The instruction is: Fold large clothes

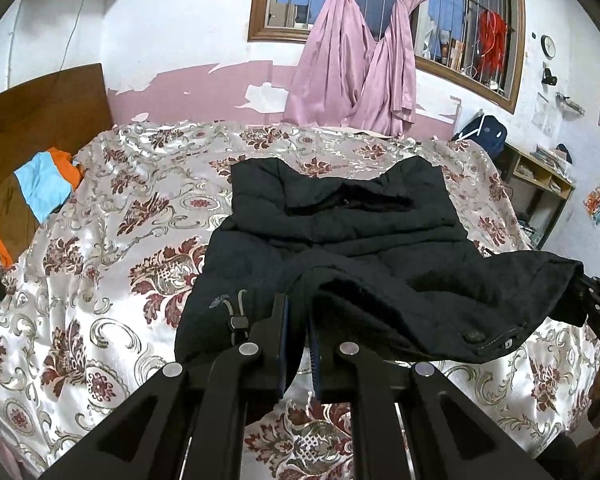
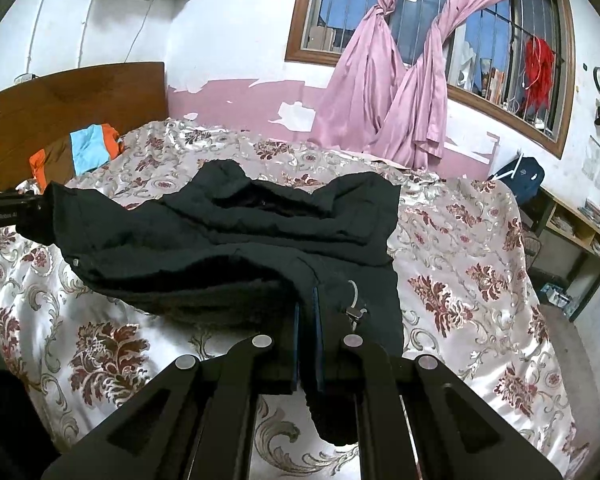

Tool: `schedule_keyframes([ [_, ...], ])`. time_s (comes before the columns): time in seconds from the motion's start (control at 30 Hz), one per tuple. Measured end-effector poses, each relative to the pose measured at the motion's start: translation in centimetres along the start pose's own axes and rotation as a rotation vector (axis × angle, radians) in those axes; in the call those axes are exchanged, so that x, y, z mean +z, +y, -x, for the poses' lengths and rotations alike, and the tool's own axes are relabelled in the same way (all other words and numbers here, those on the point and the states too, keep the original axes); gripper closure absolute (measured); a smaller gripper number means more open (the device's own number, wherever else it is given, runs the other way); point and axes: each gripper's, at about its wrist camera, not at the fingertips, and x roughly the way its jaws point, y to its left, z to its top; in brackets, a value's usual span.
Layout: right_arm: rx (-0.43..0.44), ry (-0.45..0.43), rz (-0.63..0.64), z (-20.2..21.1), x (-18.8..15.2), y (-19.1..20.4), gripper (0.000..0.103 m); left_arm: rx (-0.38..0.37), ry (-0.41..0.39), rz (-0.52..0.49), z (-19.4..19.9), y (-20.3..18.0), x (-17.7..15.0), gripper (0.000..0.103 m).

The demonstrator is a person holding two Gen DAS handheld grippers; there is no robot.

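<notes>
A large black padded jacket (image 1: 340,232) lies on the floral bedspread (image 1: 120,240), collar toward the far wall. My left gripper (image 1: 298,320) is shut on the jacket's near hem at its left part, beside a toggle cord (image 1: 238,316). My right gripper (image 2: 307,312) is shut on the jacket (image 2: 260,224) at its near hem, which hangs down between the fingers. Part of the jacket is lifted and drapes sideways. The right gripper shows at the right edge of the left wrist view (image 1: 598,304). The left gripper shows at the left edge of the right wrist view (image 2: 8,212).
Orange, blue and brown clothes (image 1: 32,196) lie by the wooden headboard (image 1: 48,108). Pink curtains (image 1: 360,64) hang at the barred window behind the bed. A blue bag (image 1: 486,134) and a wooden shelf (image 1: 540,176) stand to the right of the bed.
</notes>
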Motion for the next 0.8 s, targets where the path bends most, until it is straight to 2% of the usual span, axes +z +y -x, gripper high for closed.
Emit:
schedule_keyframes([
  [0.37, 0.002, -0.012, 0.004, -0.6, 1.4, 0.0, 0.097, -0.006, -0.001, 0.007, -0.3, 0.3, 1.0, 0.094],
  [0.8, 0.001, -0.012, 0.009, -0.7, 1.5, 0.1, 0.097, -0.014, 0.005, 0.015, -0.7, 0.4, 1.3, 0.094],
])
